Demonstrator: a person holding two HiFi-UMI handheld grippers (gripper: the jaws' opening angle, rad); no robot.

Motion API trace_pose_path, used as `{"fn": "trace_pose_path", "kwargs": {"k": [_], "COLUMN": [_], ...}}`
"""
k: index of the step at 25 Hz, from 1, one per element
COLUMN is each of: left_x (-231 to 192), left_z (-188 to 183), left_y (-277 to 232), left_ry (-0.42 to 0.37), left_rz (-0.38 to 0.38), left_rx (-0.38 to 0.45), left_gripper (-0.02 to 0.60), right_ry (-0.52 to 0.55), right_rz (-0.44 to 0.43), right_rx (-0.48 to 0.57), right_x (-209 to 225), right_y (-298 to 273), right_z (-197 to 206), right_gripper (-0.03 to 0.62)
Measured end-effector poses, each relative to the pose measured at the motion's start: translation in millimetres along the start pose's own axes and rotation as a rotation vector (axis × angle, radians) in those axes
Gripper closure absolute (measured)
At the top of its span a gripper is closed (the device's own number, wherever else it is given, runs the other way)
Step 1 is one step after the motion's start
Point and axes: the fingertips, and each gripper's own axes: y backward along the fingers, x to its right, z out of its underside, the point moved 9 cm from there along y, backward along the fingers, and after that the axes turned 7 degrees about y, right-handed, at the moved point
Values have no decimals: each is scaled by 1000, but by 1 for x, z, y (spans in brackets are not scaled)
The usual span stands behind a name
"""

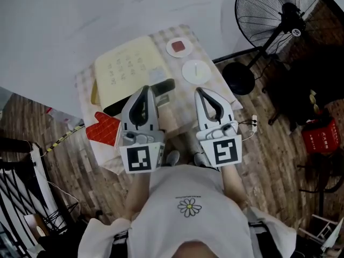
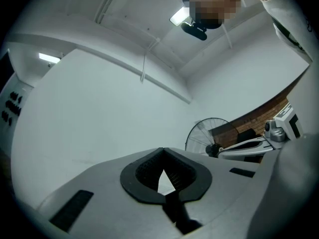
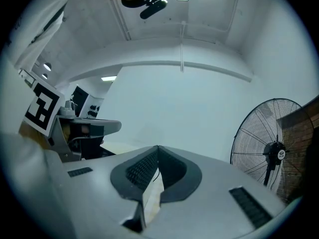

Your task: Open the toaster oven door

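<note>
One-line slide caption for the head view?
Left gripper and right gripper, both shut and empty, before the toaster oven on its table; fan at right.

Crowded on table point(image 1: 214, 84): oven point(image 1: 129, 71) across upper left, red plate point(image 1: 179, 47) and white plate point(image 1: 196, 71) along right side, mitt point(image 1: 105, 128) at lower left corner. Open between shut left claw point(image 1: 144, 88) and right claw point(image 1: 200, 91) over near edge. Blocked at upper right by fan point(image 1: 274, 15).

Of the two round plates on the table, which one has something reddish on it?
The farther plate, lying beyond the other one, carries a reddish patch in its middle; the nearer plate looks plain white.
</note>
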Motion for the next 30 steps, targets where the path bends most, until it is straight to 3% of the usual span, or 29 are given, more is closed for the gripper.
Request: {"fn": "trace_pose_path", "kwargs": {"k": [8,14,17,20,25,30], "left_x": [-10,-16,-17,-23,-30,-43], "left_z": [-22,-21,-21,-22,-19,-13], "left_y": [7,31,40,51,66,82], "left_ry": [-81,-40,-25,-23,-31,-41], "left_rz": [-97,-226,-283,-344,-418,-458], "left_rx": [27,43,42,48,44,23], "left_gripper": [566,565,565,565,565,564], "right_ry": [6,69,113,167,307,513], "right_rz": [-145,-335,-452,-595,-831,-1031], "right_rx": [72,158,191,225,245,104], "right_x": [13,18,18,11,-14,-46], "right_y": [-21,-52,-68,-85,-108,-131], "right_z": [-13,-38,-54,-68,-74,-47], "right_gripper": [585,583,570,494,448,393]}}
